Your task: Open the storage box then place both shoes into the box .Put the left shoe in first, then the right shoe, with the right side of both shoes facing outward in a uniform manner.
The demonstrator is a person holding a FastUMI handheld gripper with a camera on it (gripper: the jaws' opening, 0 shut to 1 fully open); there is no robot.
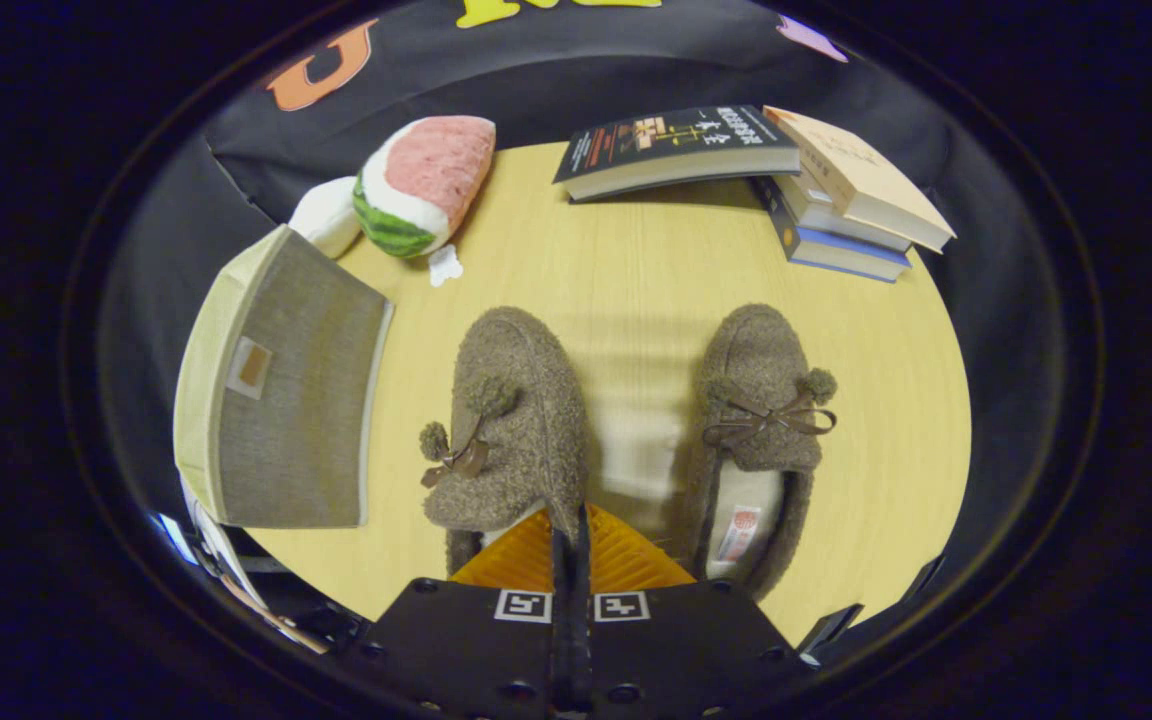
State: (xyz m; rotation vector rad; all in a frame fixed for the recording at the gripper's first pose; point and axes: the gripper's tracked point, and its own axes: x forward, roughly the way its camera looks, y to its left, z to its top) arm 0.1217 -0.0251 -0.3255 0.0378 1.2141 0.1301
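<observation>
The gripper (pixel 570 545) is seen at the near edge of the wooden table (pixel 636 270), its two fingers drawn together with only a thin seam between them. The inner heel edge of the left shoe (pixel 511 425) seems to be pinched in that seam, though the contact itself is hidden by the fingers, so whether both press on it cannot be told. This fuzzy brown slipper is found just ahead of the fingers and slightly left, its long axis running away from the gripper, toe pointed far.

The right shoe (pixel 761 440) is set just right of the fingers, parallel to the first and apart from it, with bare table between them.

The storage box (pixel 281 390) is placed further left, beside the left shoe, and its lid is judged to be closed. The coming move therefore turns leftward, toward the box.

Beyond are a plush watermelon slice (pixel 421 185) and stacked books (pixel 796 180).
</observation>
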